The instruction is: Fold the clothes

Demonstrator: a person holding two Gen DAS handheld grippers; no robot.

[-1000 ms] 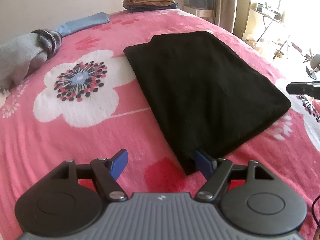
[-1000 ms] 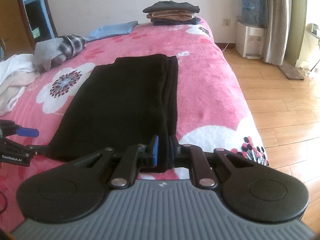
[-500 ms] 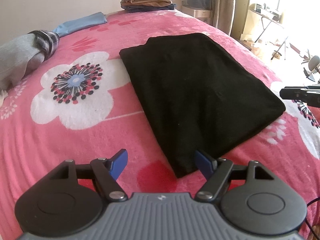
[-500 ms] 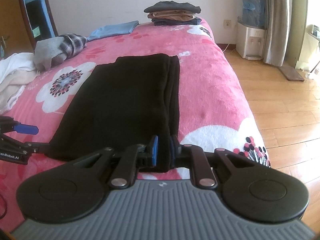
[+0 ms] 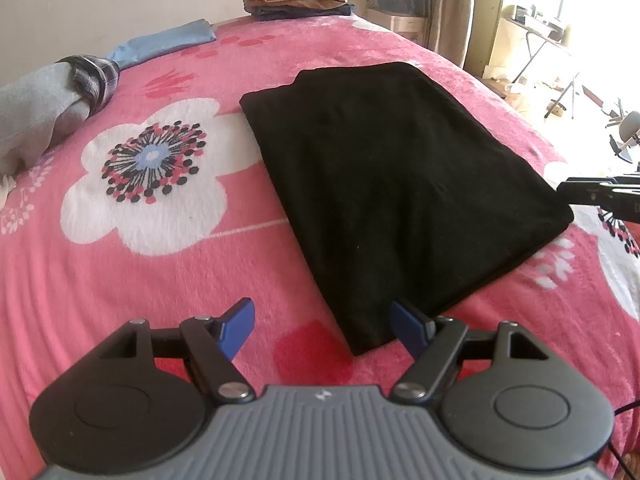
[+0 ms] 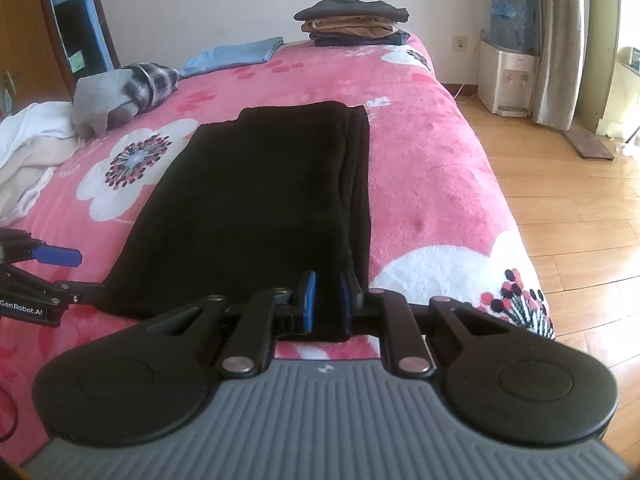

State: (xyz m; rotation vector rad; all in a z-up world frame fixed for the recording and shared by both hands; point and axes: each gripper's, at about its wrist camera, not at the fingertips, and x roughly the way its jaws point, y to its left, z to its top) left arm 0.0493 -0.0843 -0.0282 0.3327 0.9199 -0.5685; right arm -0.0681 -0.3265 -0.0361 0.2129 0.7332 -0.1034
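A black garment (image 5: 400, 184), folded into a long flat rectangle, lies on the pink flowered bed (image 5: 168, 264). It also shows in the right wrist view (image 6: 256, 208). My left gripper (image 5: 324, 326) is open, its jaws wide apart around the garment's near left corner. My right gripper (image 6: 326, 300) is shut on the garment's near right corner, cloth pinched between the blue pads. The left gripper shows at the left edge of the right wrist view (image 6: 40, 276). The right gripper's tip shows at the right edge of the left wrist view (image 5: 600, 194).
A stack of folded clothes (image 6: 352, 22) sits at the bed's far end. A blue folded cloth (image 6: 236, 56), a grey and plaid bundle (image 6: 124, 92) and white laundry (image 6: 28, 148) lie on the left. Wooden floor (image 6: 568, 200) and a water dispenser (image 6: 508, 40) are to the right.
The left gripper has drawn slightly back and left, so the garment's corner now sits nearer its right finger. The right gripper keeps its hold, almost still.
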